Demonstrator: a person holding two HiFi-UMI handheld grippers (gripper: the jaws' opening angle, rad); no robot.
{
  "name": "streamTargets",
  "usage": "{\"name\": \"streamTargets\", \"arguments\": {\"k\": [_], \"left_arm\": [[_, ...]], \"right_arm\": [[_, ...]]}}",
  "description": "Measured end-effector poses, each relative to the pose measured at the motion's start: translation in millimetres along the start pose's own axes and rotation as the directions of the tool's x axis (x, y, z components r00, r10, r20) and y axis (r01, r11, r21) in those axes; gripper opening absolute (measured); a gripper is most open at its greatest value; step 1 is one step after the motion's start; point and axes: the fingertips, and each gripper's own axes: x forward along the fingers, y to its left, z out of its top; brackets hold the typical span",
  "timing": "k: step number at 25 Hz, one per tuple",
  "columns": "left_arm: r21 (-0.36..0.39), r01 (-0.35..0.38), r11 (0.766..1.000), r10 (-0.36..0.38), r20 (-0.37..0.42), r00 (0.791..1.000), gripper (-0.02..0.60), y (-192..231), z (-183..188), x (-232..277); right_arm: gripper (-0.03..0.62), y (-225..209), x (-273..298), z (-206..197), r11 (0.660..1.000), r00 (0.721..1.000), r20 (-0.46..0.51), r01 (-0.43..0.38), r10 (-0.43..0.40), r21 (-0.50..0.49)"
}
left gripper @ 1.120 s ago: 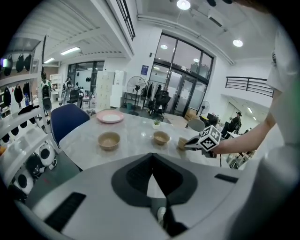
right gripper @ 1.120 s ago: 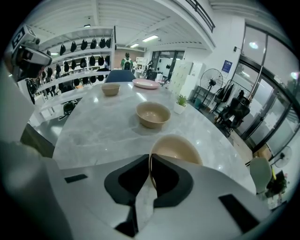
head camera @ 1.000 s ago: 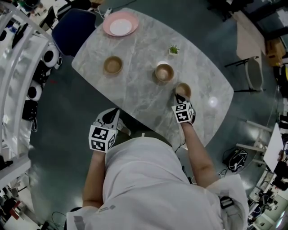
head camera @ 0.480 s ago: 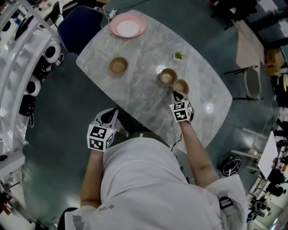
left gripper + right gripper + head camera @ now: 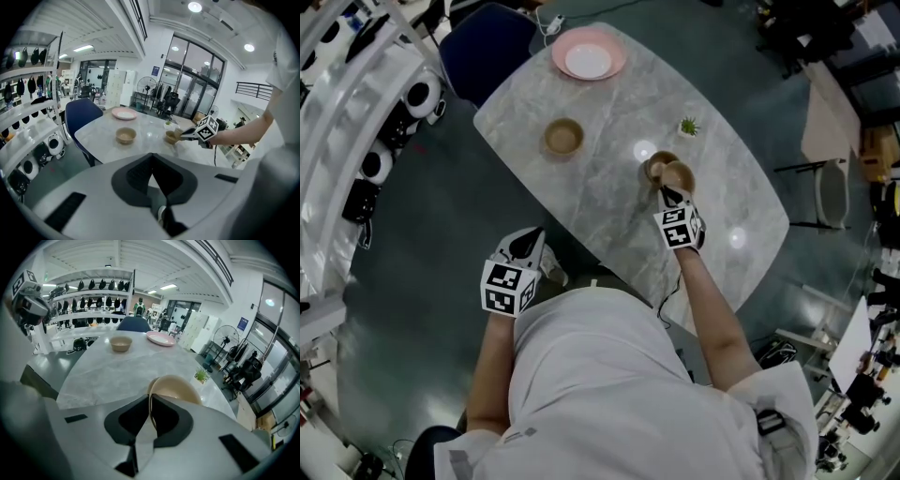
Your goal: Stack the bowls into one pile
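Since the right gripper [image 5: 667, 193] is clamped narrowly on the rim of the held bowl [image 5: 682, 175], the deciding relation is that the second bowl [image 5: 657, 165] stands on the table [image 5: 609, 202] just ahead of its jaws and slightly to their left, partly overlapped by the held one. The third bowl [image 5: 563, 137] lies well apart to that gripper's left, ahead of the left gripper [image 5: 532, 241], which is closed on nothing and is held short of the table's edge.

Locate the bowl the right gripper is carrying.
In the head view, right of centre: the carried bowl is pinched by its rim in the right gripper, overlapping the second bowl, with the small plant just beyond.
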Motion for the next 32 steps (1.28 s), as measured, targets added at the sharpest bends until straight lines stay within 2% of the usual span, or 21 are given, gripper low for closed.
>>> {"name": "streamTargets", "arguments": {"k": [16,25,32], "left_arm": [[-0.06,-0.067,0.996,0.065,-0.022,0.998,0.002,17,-8,-1],[-0.076,-0.079,0.994,0.076,-0.032,0.997,0.002,18,-11,1],[-0.075,-0.073,0.995,0.071,-0.033,0.997,0.002,19,-12,0]], "right_arm": [[0.031,1,42,12,0.996,0.998,-0.028,-0.066,0.065,-0.054],[0.035,4,49,8,0.995,0.993,-0.059,-0.1,0.098,-0.027],[0.072,10,47,5,0.994,0.991,-0.072,-0.112,0.111,-0.013]]}}
